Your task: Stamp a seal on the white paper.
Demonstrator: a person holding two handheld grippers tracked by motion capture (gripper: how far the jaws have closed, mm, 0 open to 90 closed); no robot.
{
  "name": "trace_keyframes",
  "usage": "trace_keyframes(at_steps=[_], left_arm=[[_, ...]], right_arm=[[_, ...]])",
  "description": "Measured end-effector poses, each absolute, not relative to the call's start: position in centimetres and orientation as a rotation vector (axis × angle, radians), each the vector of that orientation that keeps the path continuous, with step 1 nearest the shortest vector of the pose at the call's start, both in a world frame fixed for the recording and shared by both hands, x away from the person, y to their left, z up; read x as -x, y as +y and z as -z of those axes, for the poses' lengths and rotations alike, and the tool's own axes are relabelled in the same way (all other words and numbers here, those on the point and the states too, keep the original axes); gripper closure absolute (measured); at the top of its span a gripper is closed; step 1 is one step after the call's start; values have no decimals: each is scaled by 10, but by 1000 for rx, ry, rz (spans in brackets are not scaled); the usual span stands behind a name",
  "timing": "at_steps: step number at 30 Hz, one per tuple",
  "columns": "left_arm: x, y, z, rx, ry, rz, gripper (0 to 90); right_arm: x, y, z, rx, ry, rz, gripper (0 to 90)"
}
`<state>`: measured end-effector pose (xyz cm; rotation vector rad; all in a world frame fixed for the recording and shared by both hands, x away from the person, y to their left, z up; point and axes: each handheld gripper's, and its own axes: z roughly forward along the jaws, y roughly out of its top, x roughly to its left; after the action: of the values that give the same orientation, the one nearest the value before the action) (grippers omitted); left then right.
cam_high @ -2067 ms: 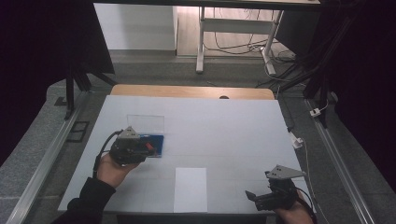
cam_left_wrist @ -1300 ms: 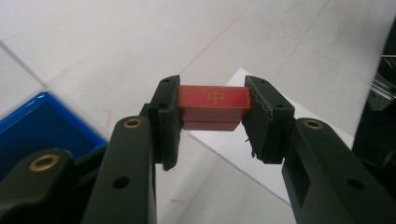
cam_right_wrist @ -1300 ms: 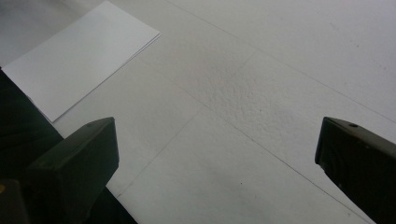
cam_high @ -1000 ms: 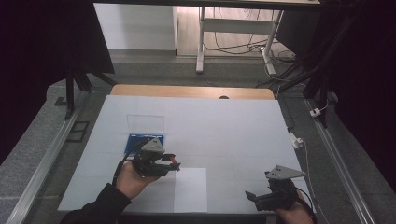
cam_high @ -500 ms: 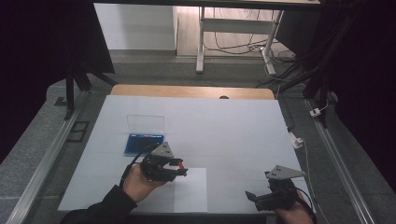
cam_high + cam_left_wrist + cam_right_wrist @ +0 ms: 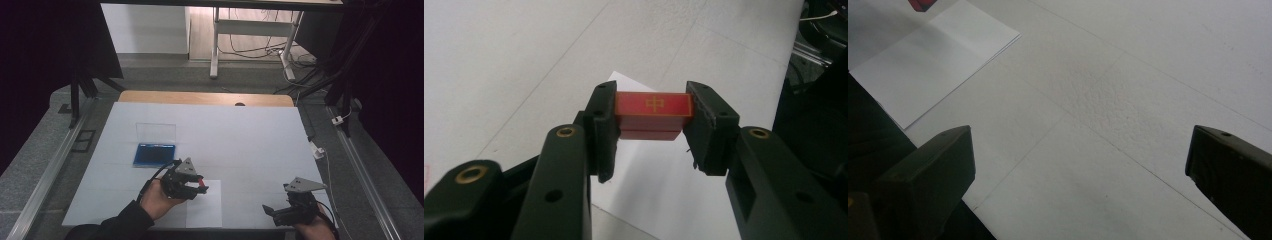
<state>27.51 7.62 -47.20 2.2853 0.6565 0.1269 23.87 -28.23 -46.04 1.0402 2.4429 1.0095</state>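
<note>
My left gripper [image 6: 199, 186] has its two black jaws closed on one red block [image 6: 653, 114], squeezing it by its two short ends. The block is a small rectangular bar, smooth and glossy, with a thin gold border and one gold character on the top face. It hangs above the near part of the table, over the top edge of the single white sheet of paper [image 6: 659, 185]. In the left gripper view the jaws look matte and hard, with brass-coloured rivets along their arms, and the pad on one side is a little frayed at its lower edge. A grey three-cornered plate sits on top of this gripper, and my left hand [image 6: 156, 200] wraps around its body from below.

My right gripper [image 6: 270, 211] is held low at the near right corner of the table, its two jaws spread wide with nothing between them. In the right gripper view they frame bare table surface.

The table [image 6: 250, 135] is covered in a pale, finely pebbled white mat with faint straight seams. The paper is flat, crisp-edged and rectangular. Farther off on the left lies one blue tray [image 6: 154, 154], rectangular and dark inside, with one clear lid [image 6: 156, 132] just behind it. A strip of bare wood [image 6: 205, 98] shows along the far edge.
</note>
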Motion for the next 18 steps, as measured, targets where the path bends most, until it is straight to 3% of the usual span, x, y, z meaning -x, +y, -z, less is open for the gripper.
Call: trace_keyframes(at_steps=[18], left_arm=[[-279,66,492,-2347,653,-129,581]], right_arm=[[-239,-282,460,-1038,2445,-1008,1]])
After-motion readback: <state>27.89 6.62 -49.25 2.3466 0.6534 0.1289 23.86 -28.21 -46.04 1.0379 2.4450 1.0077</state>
